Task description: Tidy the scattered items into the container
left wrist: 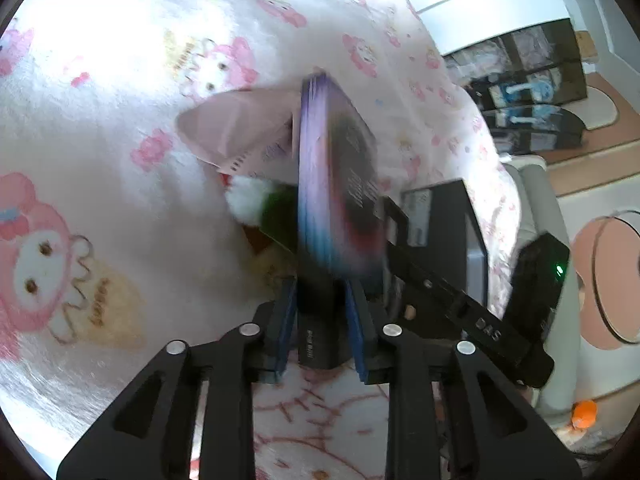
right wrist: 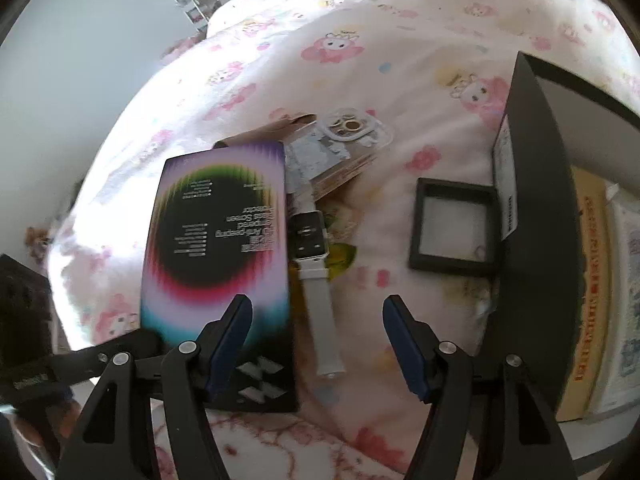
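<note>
Step in hand: I judged this the carry stage. My left hand-held gripper (left wrist: 322, 320) had its blue pads clamped on the bottom edge of a flat cardboard screen-protector box with a purple, pink and teal burst round a black oval (left wrist: 340, 184), holding it edge-on above the bed.
Container: a black open-topped box with a grey lining (right wrist: 540, 208) stood on the pink cartoon-print blanket (right wrist: 400, 60), already holding some printed packets.
Where the held box was: from the right wrist view it hung to the left of my right hand-held gripper (right wrist: 318, 340), well apart from the container on the far right.
Right hand-held gripper: jaws wide apart, nothing between them, poised over a white-strapped smartwatch (right wrist: 314, 256).
Still scattered: the watch, a small black square frame case (right wrist: 454, 232) just beside the container, a clear round packet with rings (right wrist: 354, 128), and a brown card pack (right wrist: 320, 160).
Next move calls for: swinging the held box across over the container's rim, likely laid flat, then releasing.
</note>
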`<state>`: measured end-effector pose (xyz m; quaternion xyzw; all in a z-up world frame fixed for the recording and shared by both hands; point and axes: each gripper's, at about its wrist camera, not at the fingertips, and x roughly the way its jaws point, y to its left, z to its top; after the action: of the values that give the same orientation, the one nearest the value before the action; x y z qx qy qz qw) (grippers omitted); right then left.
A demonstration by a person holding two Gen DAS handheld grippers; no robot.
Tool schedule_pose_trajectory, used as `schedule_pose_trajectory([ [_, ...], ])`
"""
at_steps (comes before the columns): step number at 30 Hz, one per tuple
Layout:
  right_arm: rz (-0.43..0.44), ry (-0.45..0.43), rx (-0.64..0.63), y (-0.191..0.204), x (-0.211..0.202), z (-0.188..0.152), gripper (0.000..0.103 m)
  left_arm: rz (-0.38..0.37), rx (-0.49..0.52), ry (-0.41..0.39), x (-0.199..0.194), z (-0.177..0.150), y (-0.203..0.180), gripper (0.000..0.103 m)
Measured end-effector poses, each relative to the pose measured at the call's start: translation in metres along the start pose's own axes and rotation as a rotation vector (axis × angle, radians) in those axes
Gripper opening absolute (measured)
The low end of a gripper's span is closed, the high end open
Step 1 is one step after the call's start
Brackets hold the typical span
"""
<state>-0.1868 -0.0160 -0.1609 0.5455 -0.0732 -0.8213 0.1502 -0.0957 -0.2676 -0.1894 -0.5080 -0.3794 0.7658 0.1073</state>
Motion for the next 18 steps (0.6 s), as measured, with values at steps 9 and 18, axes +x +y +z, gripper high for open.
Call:
schedule_pose_trajectory([
  [9,0.163,0.116,-0.049,0.007,0.003,-0.021,0.064,-0.073,-0.069,0.012,0.019,0.002,0.024,0.032],
  [18,0.193,0.065,-0.032,0.021,-0.017,-0.015,0.047,-0.087,0.024,0.043,0.014,0.002,-0.006,0.033],
])
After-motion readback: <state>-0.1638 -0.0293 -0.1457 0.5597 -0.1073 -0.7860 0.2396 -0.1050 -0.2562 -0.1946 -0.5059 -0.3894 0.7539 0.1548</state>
